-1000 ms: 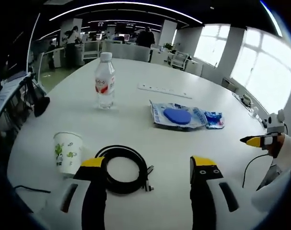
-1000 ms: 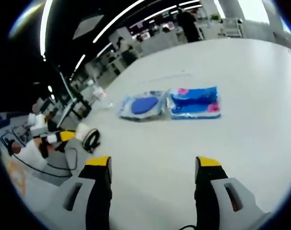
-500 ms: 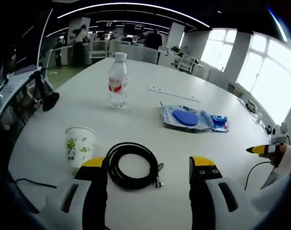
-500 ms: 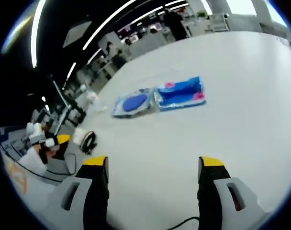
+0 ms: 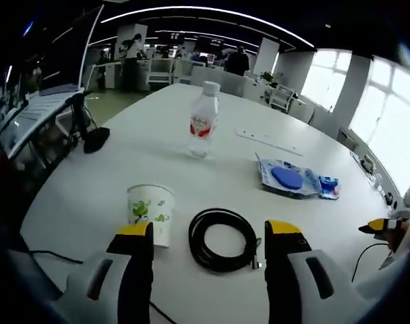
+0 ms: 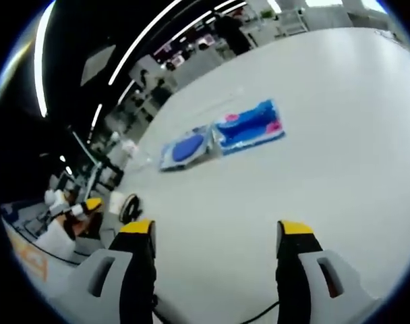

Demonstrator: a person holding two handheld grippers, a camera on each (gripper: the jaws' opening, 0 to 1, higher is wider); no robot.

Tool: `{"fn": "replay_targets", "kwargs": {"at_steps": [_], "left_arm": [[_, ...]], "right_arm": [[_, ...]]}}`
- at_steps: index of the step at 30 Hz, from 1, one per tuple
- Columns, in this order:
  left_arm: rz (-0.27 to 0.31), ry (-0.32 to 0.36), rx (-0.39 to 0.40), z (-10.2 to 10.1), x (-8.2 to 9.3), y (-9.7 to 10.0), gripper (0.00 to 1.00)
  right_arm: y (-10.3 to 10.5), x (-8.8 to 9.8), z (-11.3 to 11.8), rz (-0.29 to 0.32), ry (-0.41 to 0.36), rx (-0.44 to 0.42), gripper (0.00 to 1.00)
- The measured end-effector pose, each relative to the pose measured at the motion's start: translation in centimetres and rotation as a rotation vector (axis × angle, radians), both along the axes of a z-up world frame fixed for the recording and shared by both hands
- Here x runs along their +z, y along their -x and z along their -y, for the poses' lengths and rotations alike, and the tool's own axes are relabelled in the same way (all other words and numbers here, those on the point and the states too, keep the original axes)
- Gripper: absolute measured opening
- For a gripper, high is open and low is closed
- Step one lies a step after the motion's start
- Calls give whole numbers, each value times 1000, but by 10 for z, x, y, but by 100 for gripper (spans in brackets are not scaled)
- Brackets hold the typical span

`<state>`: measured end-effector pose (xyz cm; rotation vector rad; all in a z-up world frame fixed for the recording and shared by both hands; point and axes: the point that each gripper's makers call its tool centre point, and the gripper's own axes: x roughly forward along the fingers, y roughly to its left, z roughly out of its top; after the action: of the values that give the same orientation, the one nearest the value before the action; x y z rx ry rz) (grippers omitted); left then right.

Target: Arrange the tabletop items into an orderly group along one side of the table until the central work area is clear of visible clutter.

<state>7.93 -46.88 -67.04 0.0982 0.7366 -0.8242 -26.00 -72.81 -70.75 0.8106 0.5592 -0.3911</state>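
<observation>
Tabletop items sit spread over a broad white round table (image 5: 124, 145). Largest of them is the coiled black cable (image 5: 222, 239), a loose ring lying flat just ahead of the left gripper (image 5: 208, 237), whose 2 yellow-tipped jaws stand apart and grasp nothing. Near the table's middle stands a clear water bottle (image 5: 201, 121), upright, with a red label and white cap. A clear packet with a blue disc (image 5: 286, 179) lies to the right, touching a smaller blue wrapper (image 5: 328, 187). A white paper cup (image 5: 151, 212) with green print stands upright just beside the cable. A flat white strip (image 5: 268, 143) lies farther back. In the right gripper view, the right gripper (image 6: 215, 238) also hangs spread and bare over open tabletop, well apart from the 2 packets.
</observation>
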Motion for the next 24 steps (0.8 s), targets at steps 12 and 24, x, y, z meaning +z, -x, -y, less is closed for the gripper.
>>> {"fn": "replay_targets", "kwargs": {"at_steps": [12, 24], "left_arm": [[-72, -95, 109, -30, -21, -47, 61], [-202, -132, 73, -21, -60, -41, 55]], "right_arm": [[8, 1, -3, -8, -21, -35, 70], [2, 3, -10, -6, -46, -49, 67]]}}
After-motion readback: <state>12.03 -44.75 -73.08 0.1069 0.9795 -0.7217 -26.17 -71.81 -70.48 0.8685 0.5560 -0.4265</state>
